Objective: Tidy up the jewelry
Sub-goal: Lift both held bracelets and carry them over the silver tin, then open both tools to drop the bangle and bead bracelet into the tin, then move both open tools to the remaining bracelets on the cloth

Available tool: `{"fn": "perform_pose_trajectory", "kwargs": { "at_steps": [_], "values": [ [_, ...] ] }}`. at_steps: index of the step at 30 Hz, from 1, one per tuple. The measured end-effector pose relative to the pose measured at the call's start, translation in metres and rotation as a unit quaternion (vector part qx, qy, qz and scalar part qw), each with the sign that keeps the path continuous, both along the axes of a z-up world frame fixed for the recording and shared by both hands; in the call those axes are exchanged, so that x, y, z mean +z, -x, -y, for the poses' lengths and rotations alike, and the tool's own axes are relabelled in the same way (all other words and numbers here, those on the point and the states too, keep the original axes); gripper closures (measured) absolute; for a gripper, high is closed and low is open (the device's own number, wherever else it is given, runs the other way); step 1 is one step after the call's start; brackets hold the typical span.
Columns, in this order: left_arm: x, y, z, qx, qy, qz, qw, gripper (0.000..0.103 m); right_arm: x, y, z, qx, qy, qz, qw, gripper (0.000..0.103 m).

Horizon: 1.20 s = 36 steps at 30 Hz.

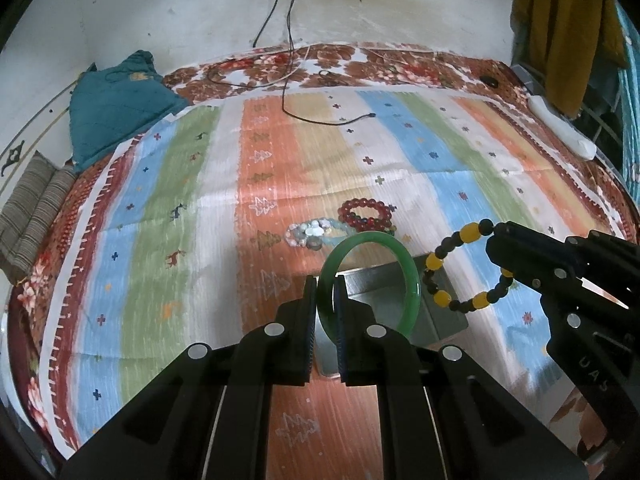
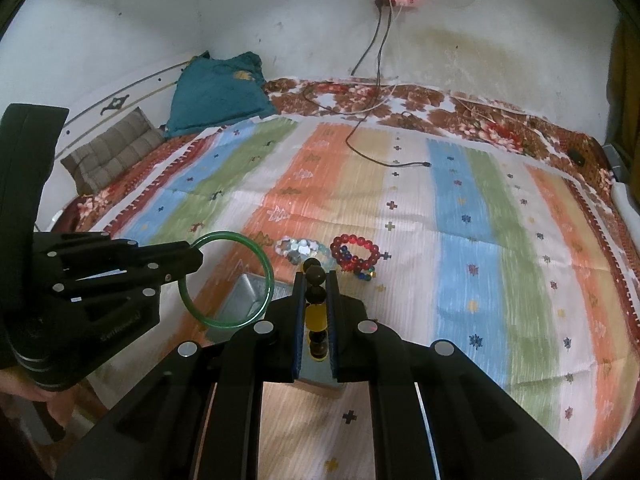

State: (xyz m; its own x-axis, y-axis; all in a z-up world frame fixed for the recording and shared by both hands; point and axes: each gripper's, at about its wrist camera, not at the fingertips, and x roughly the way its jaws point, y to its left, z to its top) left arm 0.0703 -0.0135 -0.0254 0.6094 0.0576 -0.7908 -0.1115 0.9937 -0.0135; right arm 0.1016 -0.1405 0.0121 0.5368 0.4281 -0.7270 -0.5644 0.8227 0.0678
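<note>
My left gripper (image 1: 326, 284) is shut on a green jade bangle (image 1: 404, 256) and holds it above a grey metal tray (image 1: 444, 316). The bangle also shows in the right wrist view (image 2: 266, 268), held by the left gripper (image 2: 196, 254). My right gripper (image 2: 316, 280) is shut on a black and yellow bead bracelet (image 2: 315, 316), which hangs in the air in the left wrist view (image 1: 436, 258) beside the right gripper (image 1: 494, 242). A red bead bracelet (image 1: 366, 214) and a pale stone bracelet (image 1: 310, 234) lie on the striped cloth beyond the tray.
The striped cloth (image 1: 200, 208) covers a bed against a white wall. A black cable (image 1: 320, 120) lies across the far part. A teal cushion (image 1: 116, 104) and a striped folded cloth (image 1: 32, 208) sit at the far left. A white object (image 1: 560, 128) lies at the right edge.
</note>
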Motion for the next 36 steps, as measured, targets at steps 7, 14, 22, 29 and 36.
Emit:
{"fn": "perform_pose_trajectory", "kwargs": {
  "at_steps": [7, 14, 22, 29, 36],
  "values": [
    [-0.006, -0.002, -0.002, 0.003, 0.021, -0.019, 0.9996, 0.083, -0.006, -0.009, 0.006, -0.03, 0.011, -0.016, 0.999, 0.09],
    [-0.005, -0.004, -0.015, 0.028, 0.029, -0.019, 0.999, 0.068, -0.012, -0.02, 0.012, -0.05, 0.014, -0.034, 0.998, 0.07],
    [-0.006, -0.013, -0.03, 0.046, 0.043, -0.025, 0.9977, 0.058, -0.017, -0.033, 0.012, -0.061, 0.023, -0.047, 0.997, 0.06],
    [-0.008, -0.025, -0.034, 0.046, 0.028, -0.034, 0.998, 0.053, -0.019, -0.041, 0.005, -0.056, 0.034, -0.051, 0.997, 0.048],
    [-0.015, -0.044, -0.042, 0.047, 0.007, -0.051, 0.9975, 0.049, -0.022, -0.058, 0.003, -0.06, 0.039, -0.059, 0.996, 0.039]
  ]
}}
